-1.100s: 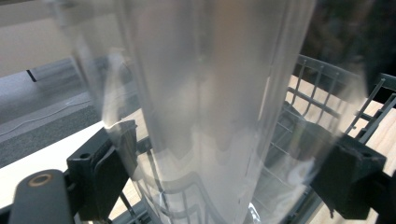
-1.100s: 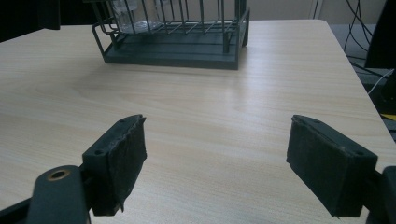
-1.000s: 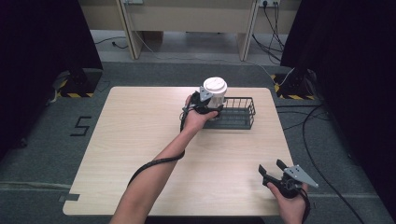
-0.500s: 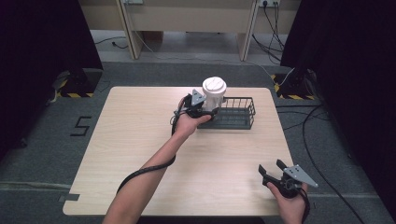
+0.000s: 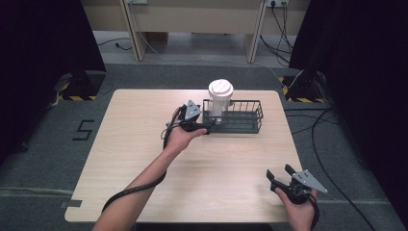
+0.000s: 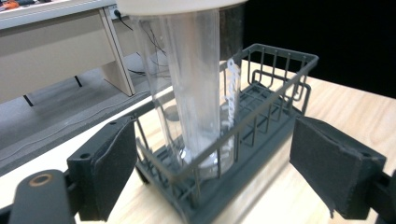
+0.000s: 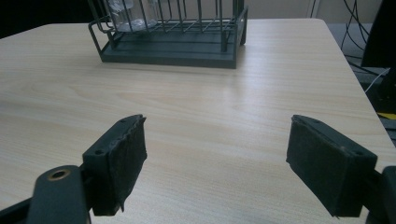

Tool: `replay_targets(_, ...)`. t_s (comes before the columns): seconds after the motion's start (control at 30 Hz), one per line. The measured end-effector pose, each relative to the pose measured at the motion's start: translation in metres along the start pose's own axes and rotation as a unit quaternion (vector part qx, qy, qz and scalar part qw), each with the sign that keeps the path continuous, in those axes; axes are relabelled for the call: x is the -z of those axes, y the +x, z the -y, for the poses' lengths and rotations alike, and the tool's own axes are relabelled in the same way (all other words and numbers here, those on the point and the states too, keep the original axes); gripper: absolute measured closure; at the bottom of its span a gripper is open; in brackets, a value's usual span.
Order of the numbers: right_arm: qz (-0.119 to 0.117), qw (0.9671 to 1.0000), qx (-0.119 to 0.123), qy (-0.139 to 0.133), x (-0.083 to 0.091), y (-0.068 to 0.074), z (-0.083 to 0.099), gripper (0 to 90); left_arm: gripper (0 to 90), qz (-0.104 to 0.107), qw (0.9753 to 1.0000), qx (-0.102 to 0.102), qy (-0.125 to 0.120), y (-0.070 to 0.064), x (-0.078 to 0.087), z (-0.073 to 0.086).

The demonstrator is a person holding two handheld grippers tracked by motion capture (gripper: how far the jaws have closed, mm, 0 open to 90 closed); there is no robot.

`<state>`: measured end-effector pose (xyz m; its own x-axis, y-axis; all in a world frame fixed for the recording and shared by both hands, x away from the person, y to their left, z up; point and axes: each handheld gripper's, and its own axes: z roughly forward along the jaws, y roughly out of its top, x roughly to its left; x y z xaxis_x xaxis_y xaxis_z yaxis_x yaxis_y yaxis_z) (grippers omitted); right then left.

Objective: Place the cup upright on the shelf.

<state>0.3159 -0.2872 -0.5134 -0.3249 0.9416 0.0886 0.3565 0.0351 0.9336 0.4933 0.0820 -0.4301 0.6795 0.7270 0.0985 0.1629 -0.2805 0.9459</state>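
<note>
Nearest the person, the right tongs (image 5: 280, 179) hovered over the front right part of the tabletop (image 5: 144, 144), well apart from the basket (image 5: 239, 121), jaws spread wide with nothing between them. In the right gripper view the pads (image 7: 122, 158) framed only bare wood, with the basket (image 7: 187, 44) far ahead.

Farther in, the left tongs (image 5: 204, 126) sat at the basket's left end, low beside its wire wall. They too were wide open and gripped nothing; the left gripper view showed the pads (image 6: 114, 165) standing either side of the basket's near corner (image 6: 233, 140) without touching it.

Inside the basket's left end stood a tall clear cup (image 5: 220, 98), upright, capped with a white lid (image 5: 220, 89). Seen close, the cup (image 6: 196, 93) looked like thin see-through plastic with some white print on it.

It was probably light and apparently empty, so it would tip easily and could dent under a hard squeeze; the smooth wall looked slippery. The best hold would be the mid-body above the basket's rim, closed gently, lifting straight up. The lid might only be pressed on, so it made a poor hold.
</note>
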Motion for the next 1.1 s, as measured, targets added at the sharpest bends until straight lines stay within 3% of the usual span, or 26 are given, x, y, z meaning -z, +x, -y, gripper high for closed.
replay_targets(0.47,0.003,1.0,0.003,-0.001,0.0,-0.001,0.0,20.5,14.5,-0.003,1.0,-0.003,0.002,0.001,0.049,0.021)
replay_targets(0.87,0.003,1.0,0.0,0.0,0.0,0.0,0.0,20.4,14.5,-0.017,0.9999,0.002,-0.001,0.008,0.095,0.04)
replay_targets(1.1,0.005,1.0,0.002,-0.001,0.0,-0.001,0.0,20.4,14.5,-0.022,0.9998,-0.003,0.002,0.004,0.119,0.056)
